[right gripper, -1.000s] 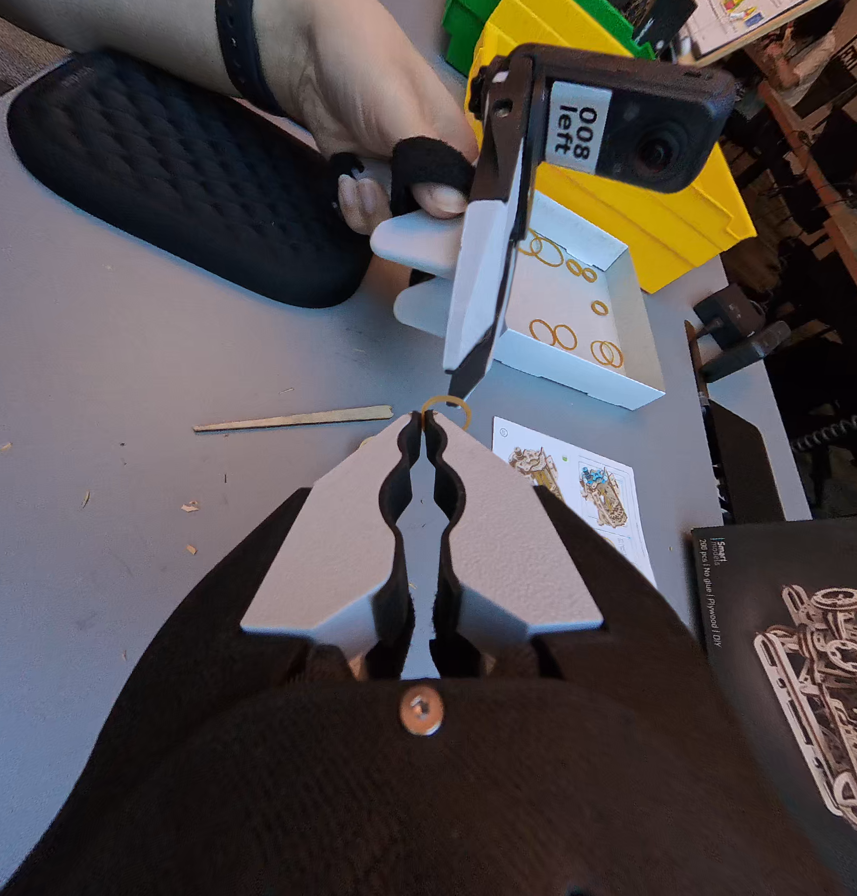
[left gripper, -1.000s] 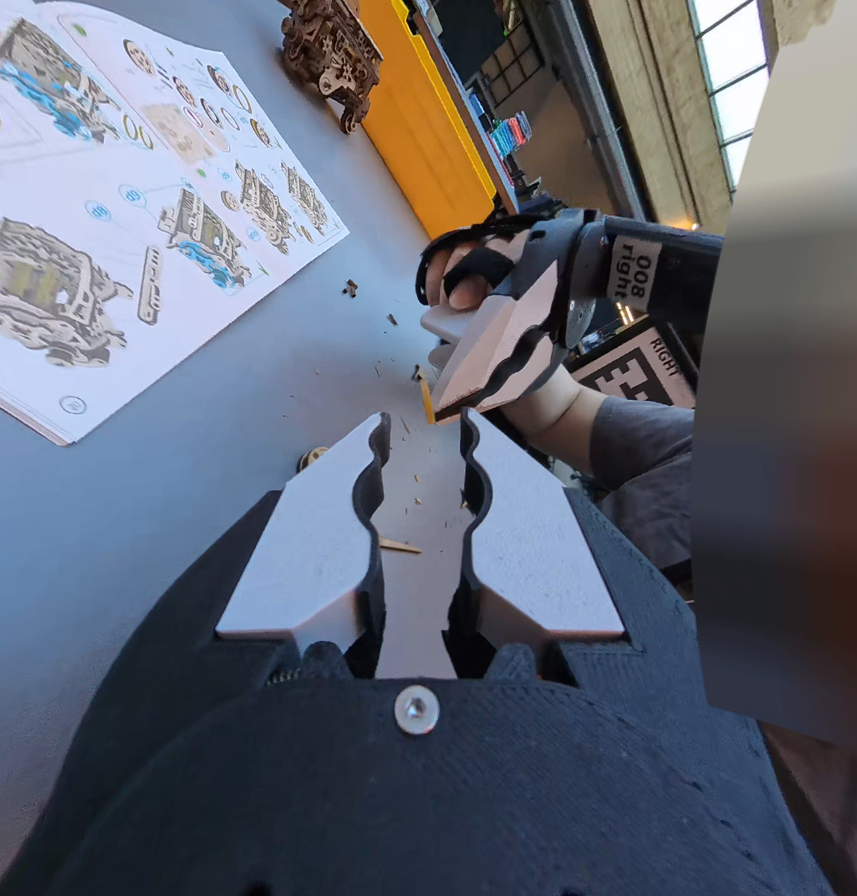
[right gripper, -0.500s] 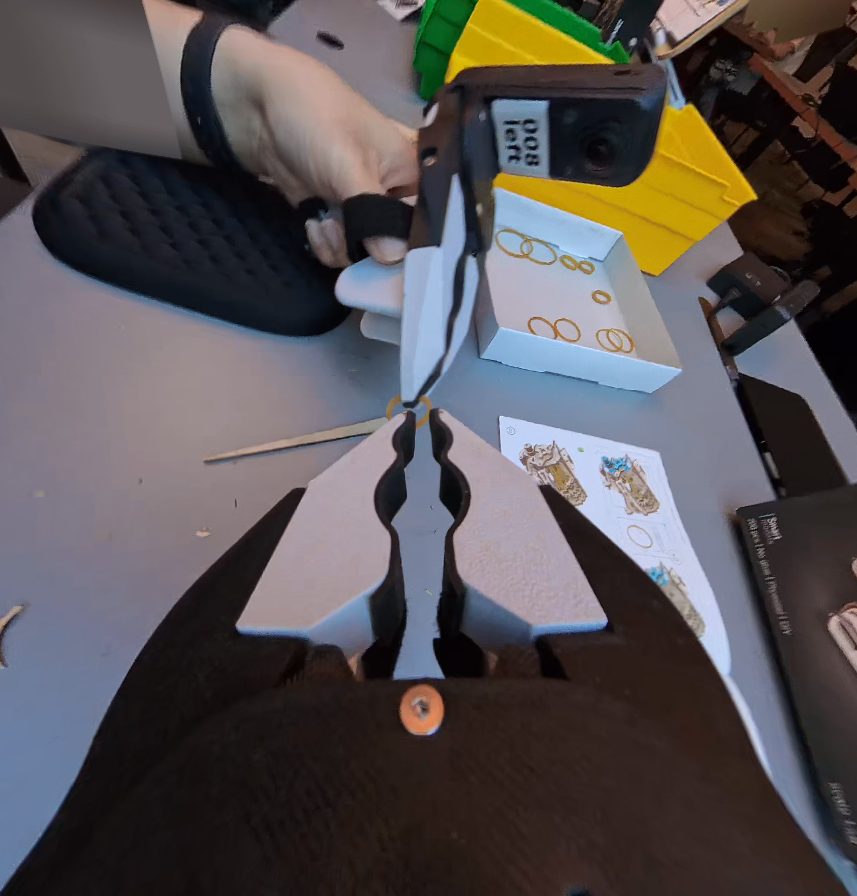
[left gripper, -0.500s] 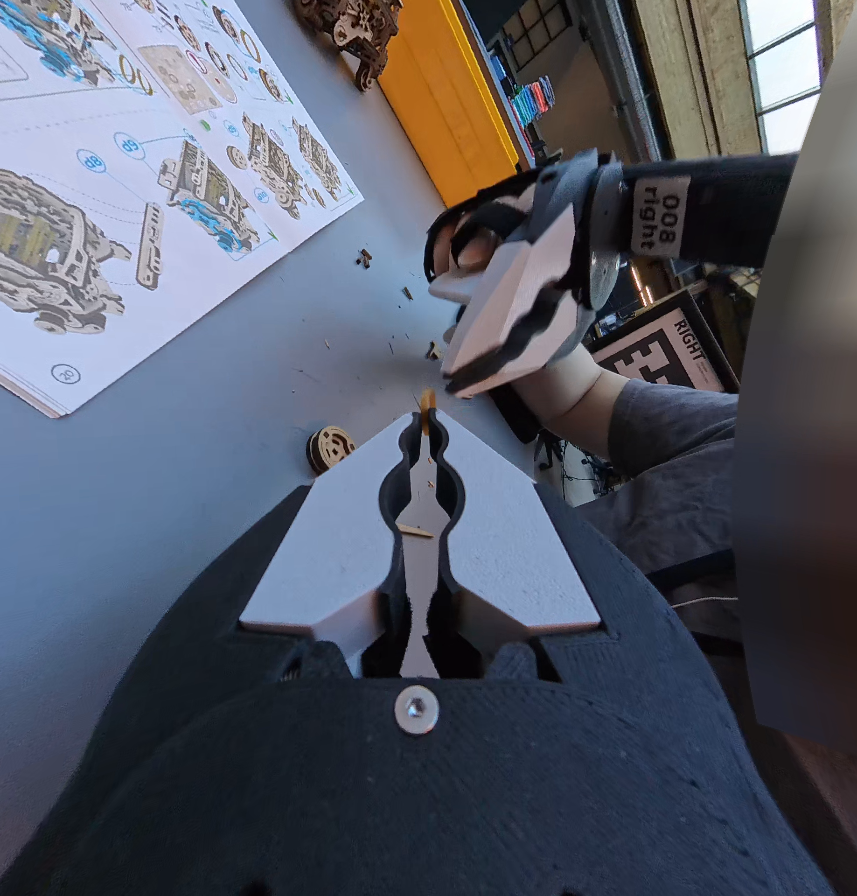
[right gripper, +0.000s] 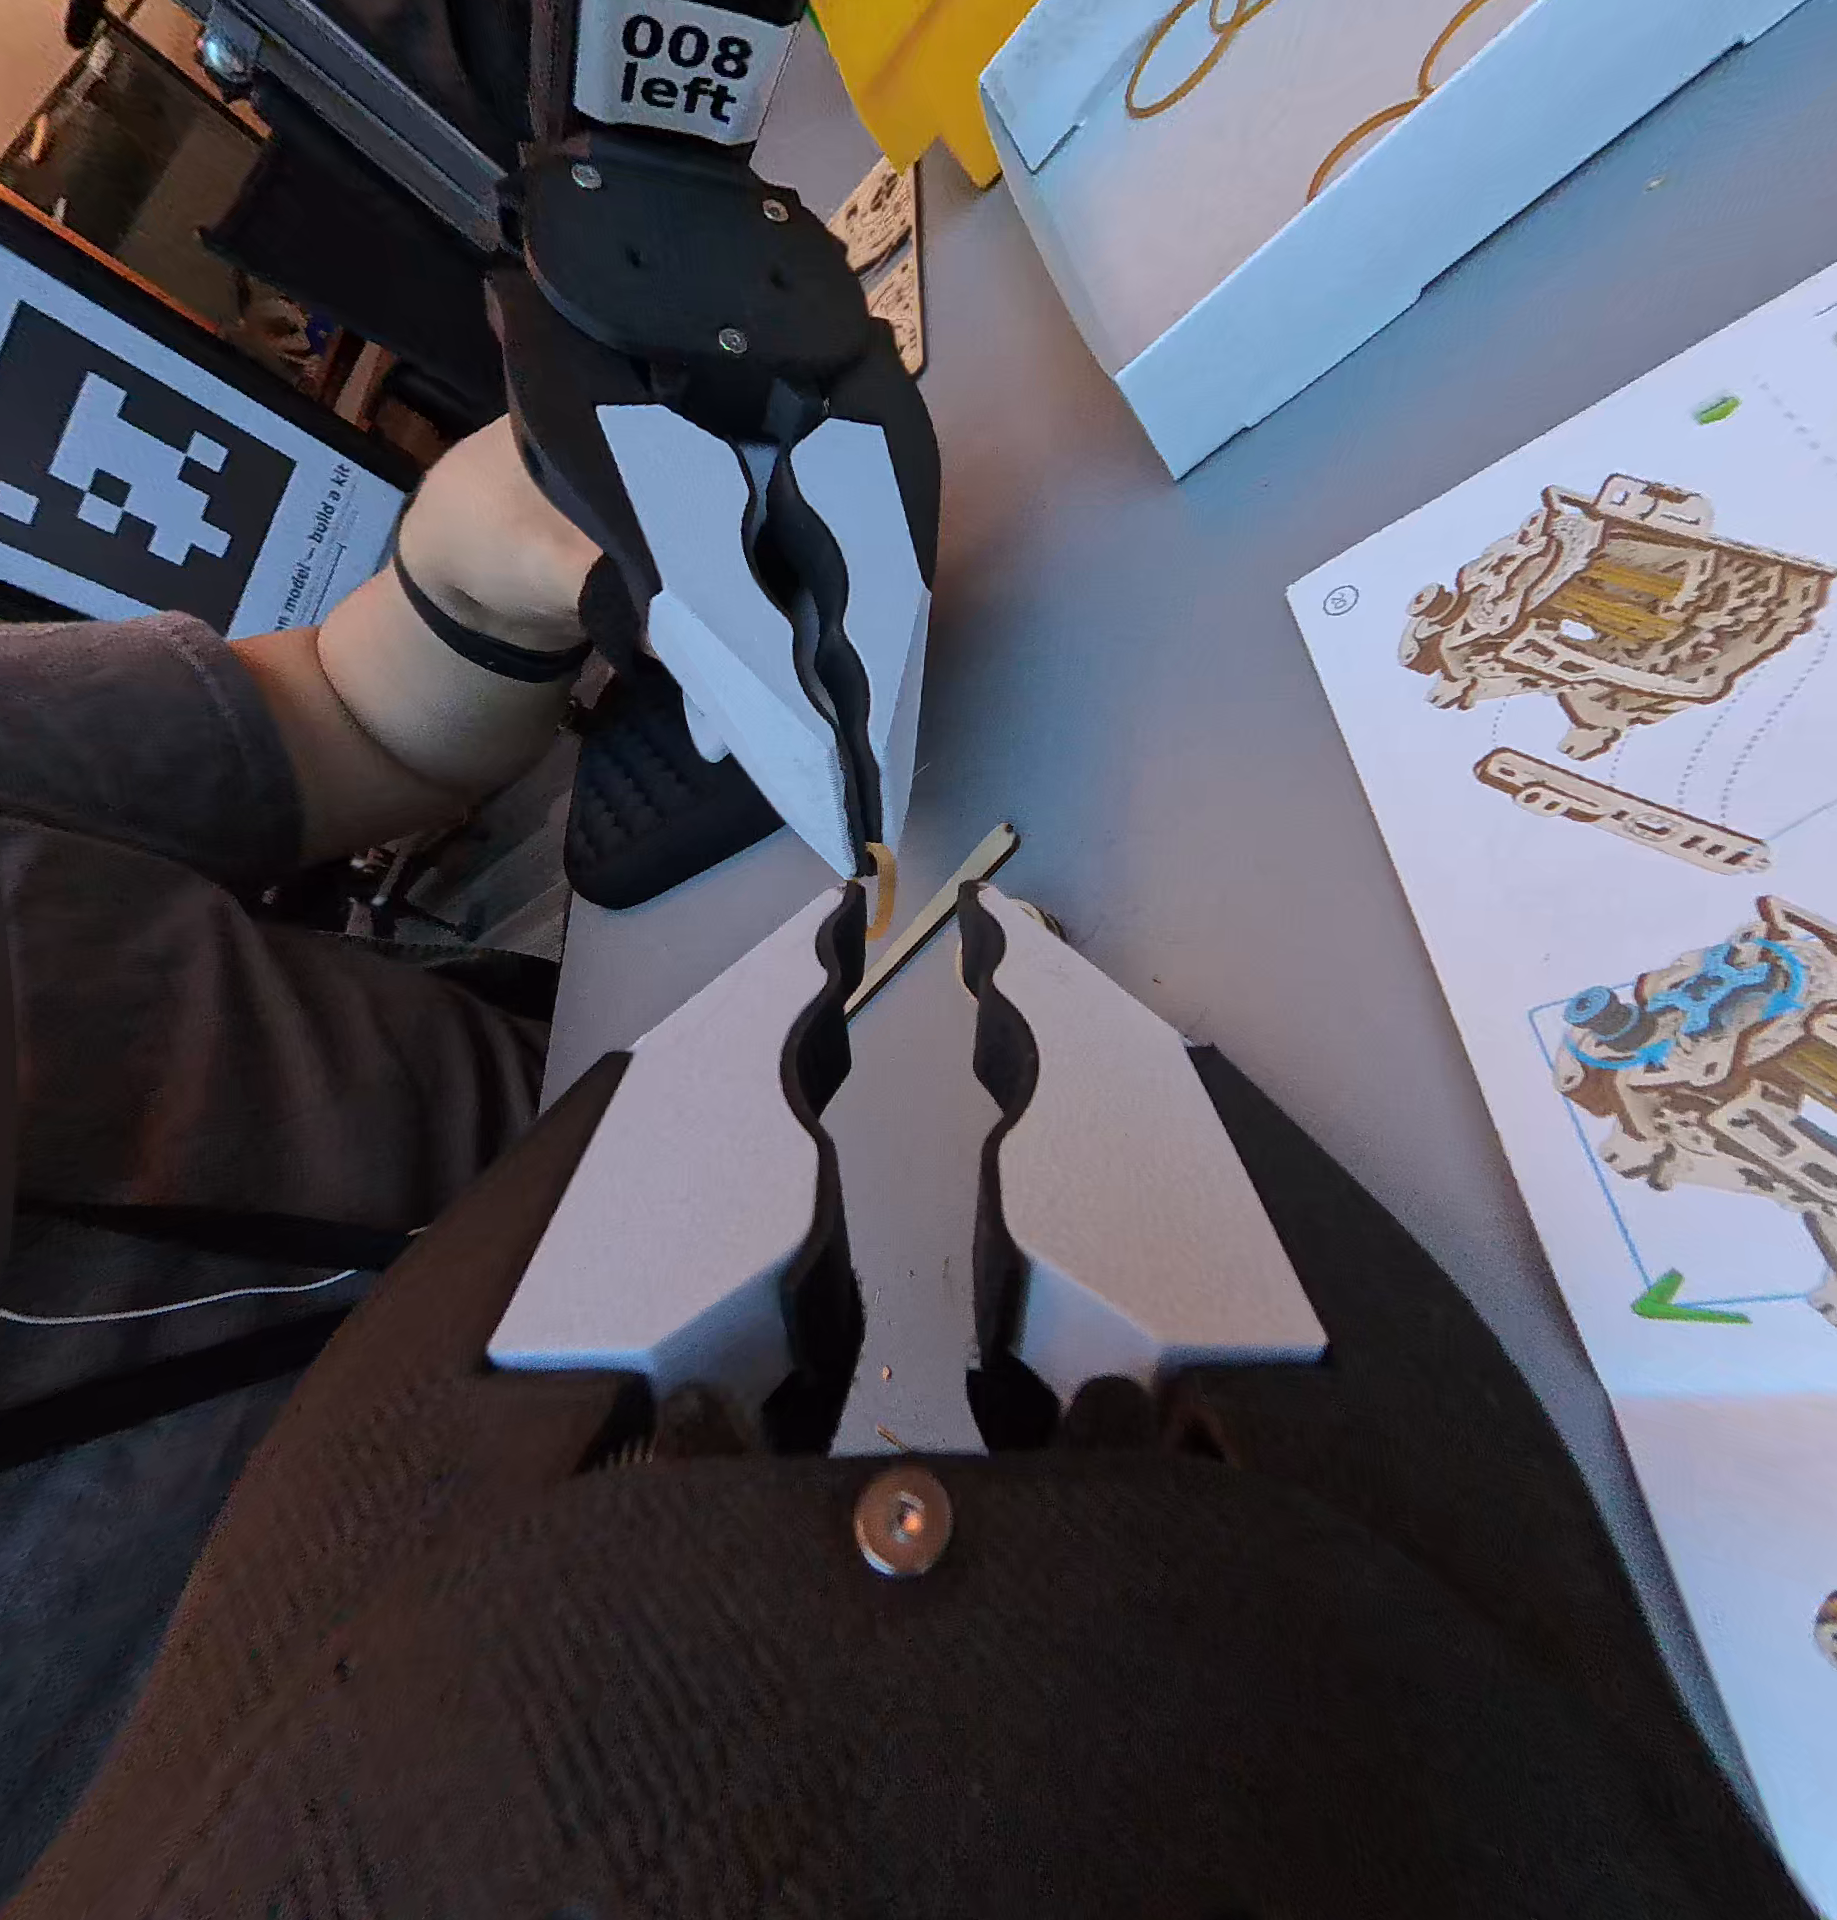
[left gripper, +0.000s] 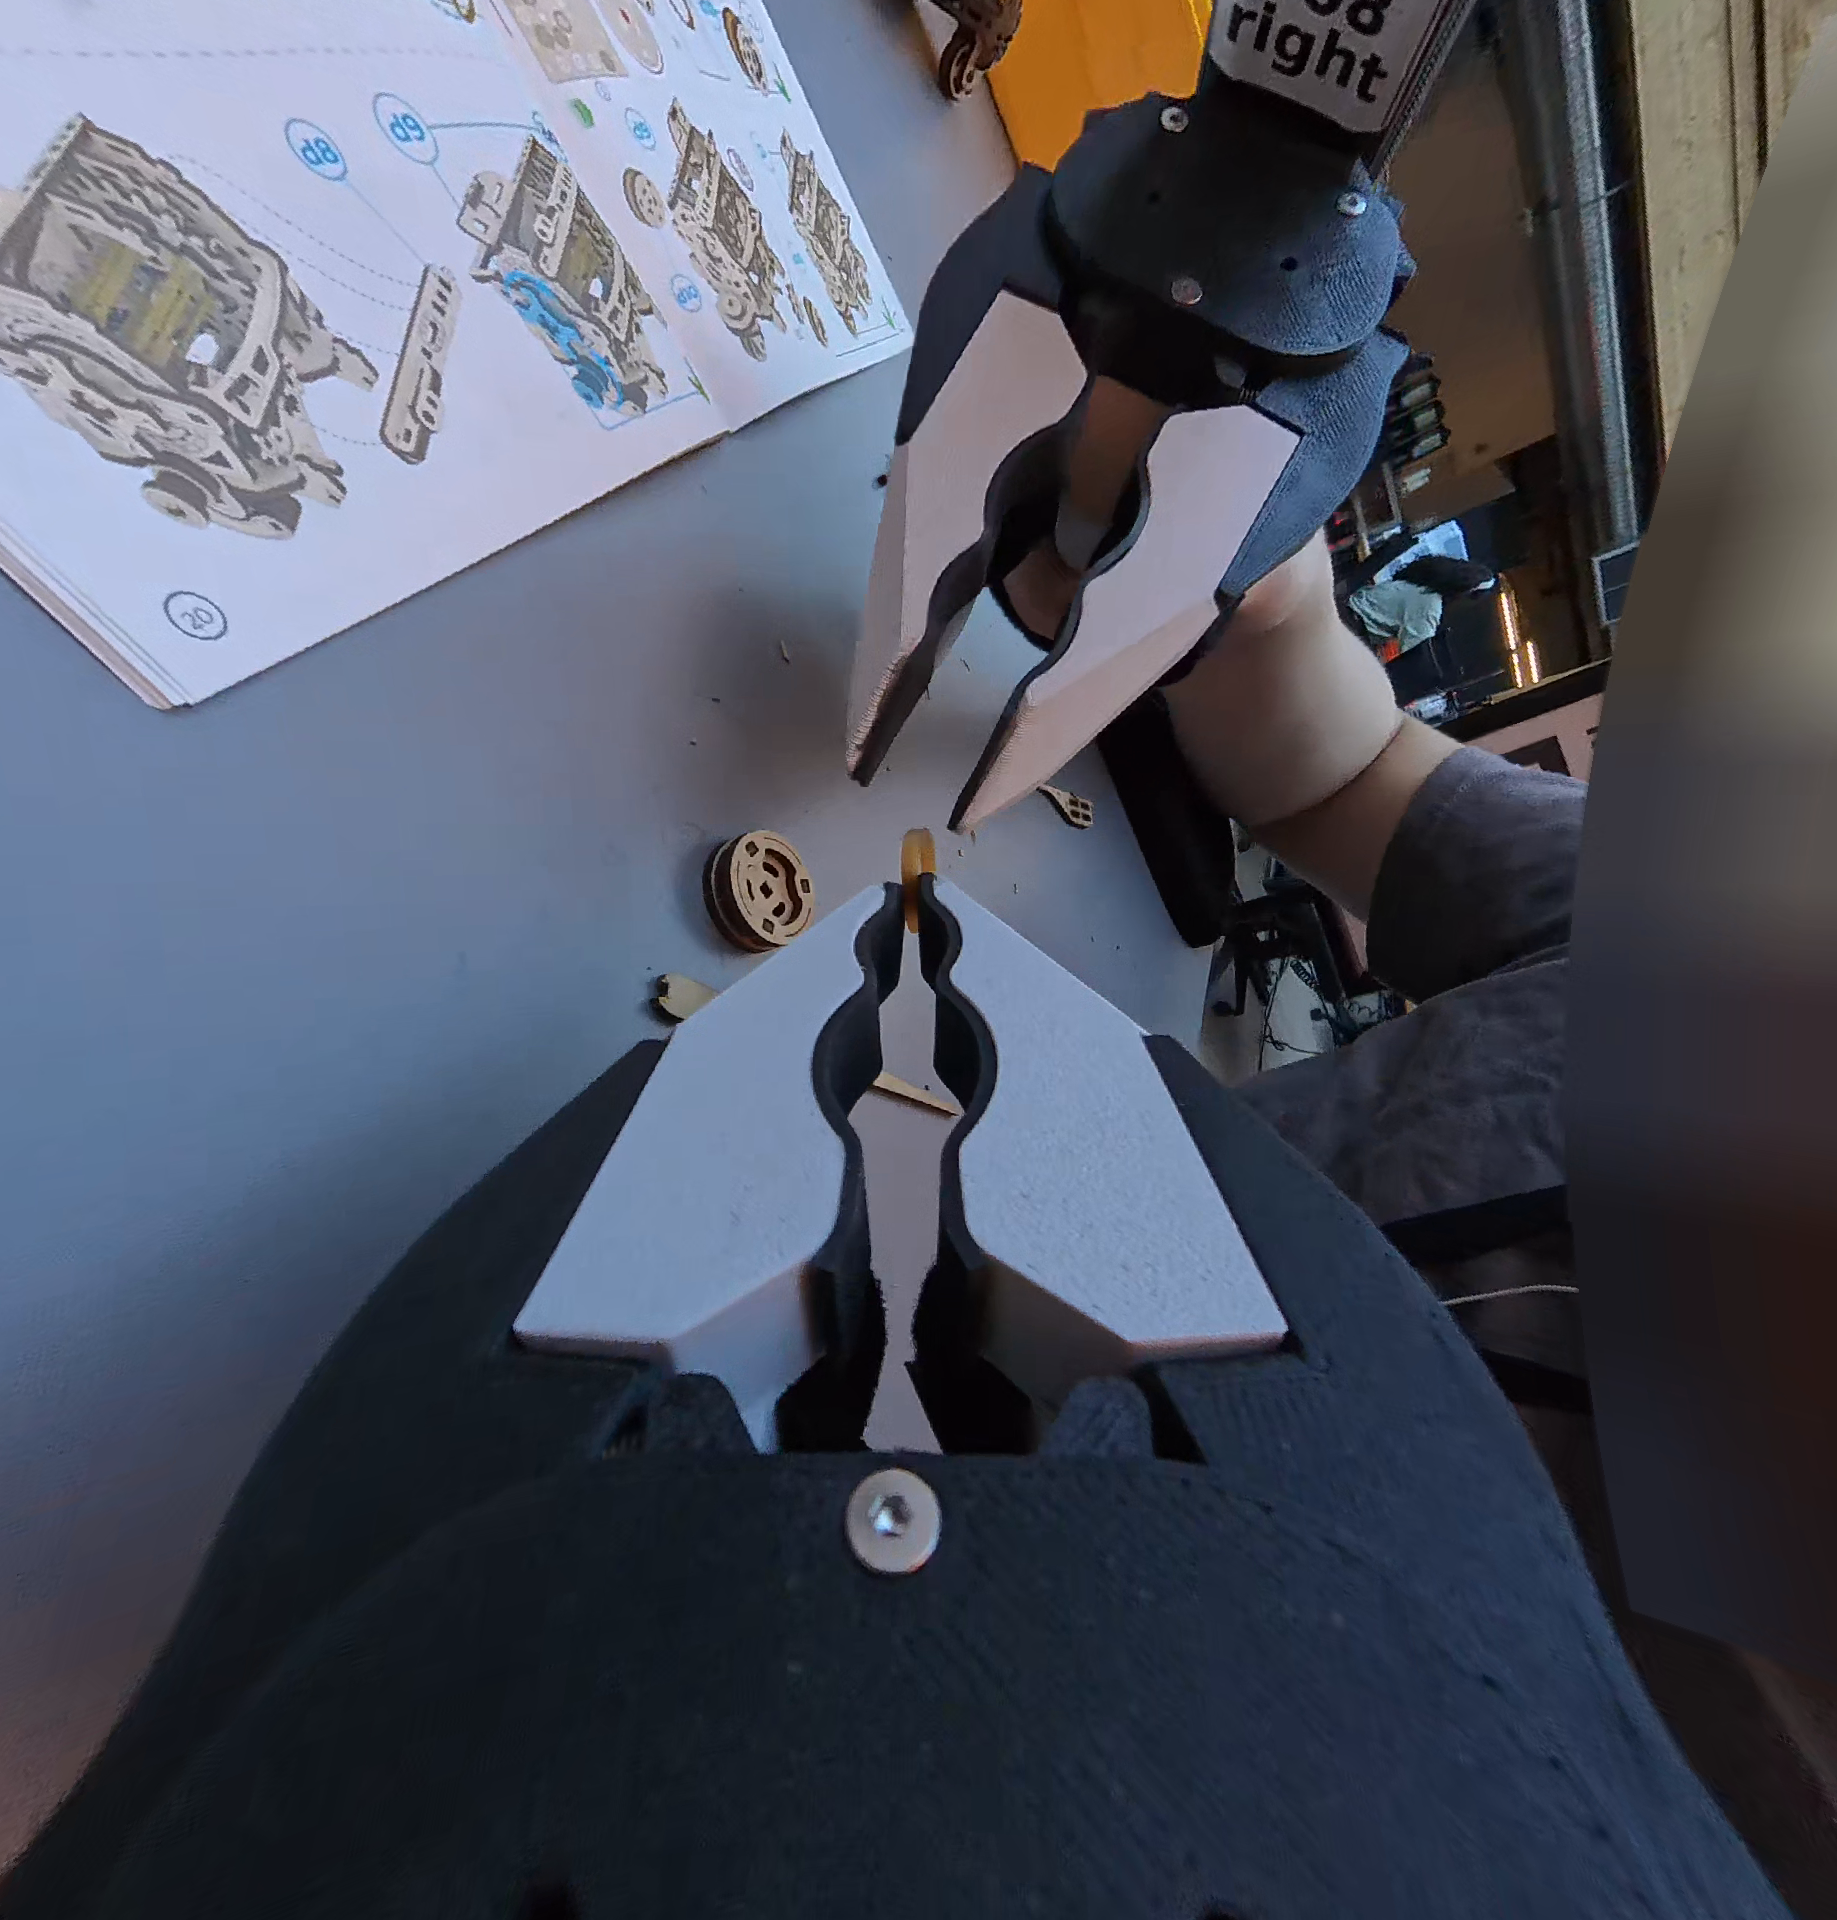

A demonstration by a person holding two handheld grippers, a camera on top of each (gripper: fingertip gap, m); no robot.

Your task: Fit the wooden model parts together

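Note:
My left gripper [left gripper: 906,896] is shut on a small yellow ring [left gripper: 916,857], pinched at its fingertips just above the grey table. In the right wrist view the ring [right gripper: 881,888] hangs from the left gripper's tips [right gripper: 860,860]. My right gripper [right gripper: 909,899] is open and empty, with the ring beside its left fingertip. In the left wrist view the right gripper [left gripper: 909,800] points down at the ring with its jaws apart. A round wooden wheel [left gripper: 760,890] lies on the table left of the ring. A thin wooden stick [right gripper: 935,914] lies under the right gripper.
An open instruction booklet [left gripper: 374,312] lies to the left; it also shows in the right wrist view [right gripper: 1672,831]. A white box [right gripper: 1309,260] with more yellow rings stands beyond it. A black pad [right gripper: 654,810] sits at the table edge. Small wooden scraps [left gripper: 682,995] lie about. The tips of both grippers are at nearly the same place. The left tips stand about 5 centimetres off the thin wooden stick [right gripper: 935,914].
The right gripper held the ring while the left was open. The left gripper shut on the ring, then the right gripper opened and let go.

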